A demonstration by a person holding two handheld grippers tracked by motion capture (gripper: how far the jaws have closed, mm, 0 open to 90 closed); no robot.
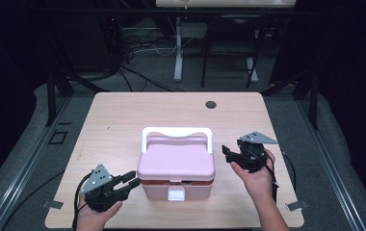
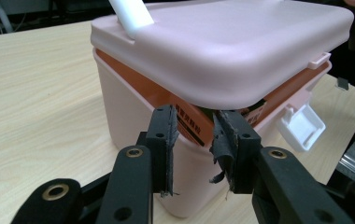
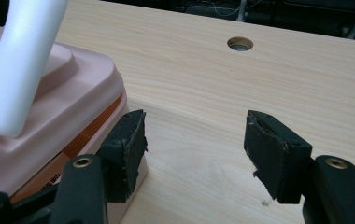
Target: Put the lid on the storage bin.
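While half-spread at the pink box (image 2: 175, 154) corner, left claw (image 2: 194, 135) grips nothing | right claw (image 3: 194, 149) wide, empty

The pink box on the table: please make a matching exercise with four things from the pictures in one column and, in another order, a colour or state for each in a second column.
Column one:
1. lid
2. handle
3. front latch
4. right claw

Column two:
a. white, standing upright over the box
b. pink, raised a little so that a gap shows
c. open, with bare table between its jaws
d. white, flipped open

Pairs: 1-b, 2-a, 3-d, 4-c
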